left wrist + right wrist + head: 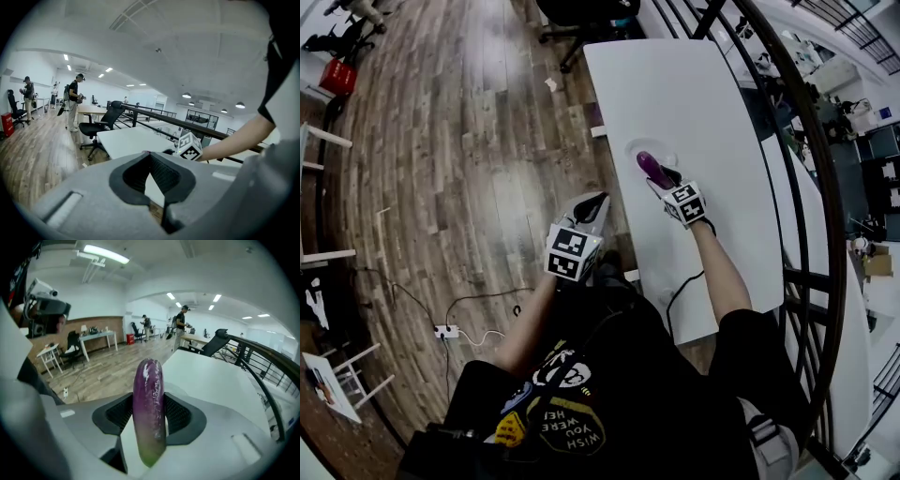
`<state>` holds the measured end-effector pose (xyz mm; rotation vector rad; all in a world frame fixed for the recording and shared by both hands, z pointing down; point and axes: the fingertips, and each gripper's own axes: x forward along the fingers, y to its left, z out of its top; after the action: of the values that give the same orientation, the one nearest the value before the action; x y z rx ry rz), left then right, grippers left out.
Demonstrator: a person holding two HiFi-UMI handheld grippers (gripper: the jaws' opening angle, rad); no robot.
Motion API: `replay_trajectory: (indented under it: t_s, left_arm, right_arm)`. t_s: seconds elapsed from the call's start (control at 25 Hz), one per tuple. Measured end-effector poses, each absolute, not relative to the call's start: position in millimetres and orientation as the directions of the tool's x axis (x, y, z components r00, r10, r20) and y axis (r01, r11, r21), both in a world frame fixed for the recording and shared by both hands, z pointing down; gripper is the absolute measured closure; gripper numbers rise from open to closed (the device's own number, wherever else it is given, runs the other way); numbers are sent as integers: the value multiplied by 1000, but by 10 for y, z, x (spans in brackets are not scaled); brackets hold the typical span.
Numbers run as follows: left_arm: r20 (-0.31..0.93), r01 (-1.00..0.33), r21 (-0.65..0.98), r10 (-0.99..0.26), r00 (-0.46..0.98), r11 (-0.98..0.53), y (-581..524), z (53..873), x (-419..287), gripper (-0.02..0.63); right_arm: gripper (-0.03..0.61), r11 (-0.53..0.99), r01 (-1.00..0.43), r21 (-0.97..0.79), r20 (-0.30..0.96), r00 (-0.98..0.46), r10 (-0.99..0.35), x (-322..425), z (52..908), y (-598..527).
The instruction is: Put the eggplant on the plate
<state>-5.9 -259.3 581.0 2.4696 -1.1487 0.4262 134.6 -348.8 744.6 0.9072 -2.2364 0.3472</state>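
Note:
A purple eggplant [652, 167] with a green end is clamped upright between the pads of my right gripper [662, 178]. It hangs over a white plate [634, 148] that lies on the white table [694, 84]. Seen from the right gripper view, the eggplant [149, 404] fills the gap in my right gripper [150, 411], with a pad pressing each side. My left gripper [592, 204] is off the table's left edge over the wood floor. Its fingertips meet with nothing between them in the left gripper view [150, 157].
A black railing [811, 187] runs along the table's right side. An office chair [581, 14] stands at the table's far end. A small purple thing [595, 114] sits at the table's left edge. A power strip [445, 330] and cable lie on the floor. People [74, 101] stand far off.

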Motion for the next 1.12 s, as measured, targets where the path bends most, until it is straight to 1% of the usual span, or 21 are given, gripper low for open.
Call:
replay_trajectory:
  t_s: [0.12,0.24,0.44,0.52,0.6,0.64,0.76,0.88,0.96,1.08,1.12]
  left_arm:
    - [490,-816,209,-664,564,-539,-2496,5976,-281,609]
    - [528,-857,222,-681,507,-466,-2398,6087,-583,609]
    - [561,-909,226,-716,416,-351,-2327,6182,-940,609]
    - [568,-917,220,-720,398,-333,-2318,6203,-1028,609]
    - [576,-918,223,-716,395,-327,-2318,6247,-1096,609]
    - [578,-917,225,-713,398,-329,-2306,6259,-1108,609]
    - [568,-907,222,-709,419,-358,-2229,6200,-1064,609]
    - [543,-887,206,-705,455,-414,-2303,6122,-945,609]
    - [521,-872,205,-705,481,-444,-2245,5993,-814,609]
    - [472,-842,198,-704,531,-503,-2005,5659,-549,609]
    - [458,-829,191,-699,549,-526,-1959,5565,-462,609]
  right_arm:
    - [373,771,-635,51,795,-441,-416,1494,7903,-3748]
    - [373,822,-566,62,843,-411,-346,1471,8100,-3960]
    - [373,939,-333,88,926,-320,-200,1501,8310,-4141]
    - [373,953,-297,64,935,-317,-162,1505,8351,-4170]
    - [371,953,-300,43,936,-322,-143,1490,8379,-4170]
    - [369,950,-309,39,934,-327,-145,1485,8371,-4144]
    - [299,922,-381,61,903,-372,-214,1490,8206,-4007]
    - [290,828,-556,77,840,-410,-354,1641,7974,-3841]
    - [290,732,-680,37,790,-429,-438,1787,7750,-3456]
    - [292,581,-812,-58,660,-468,-587,1896,7155,-2572]
    - [304,523,-848,-87,606,-462,-648,1916,6920,-2319]
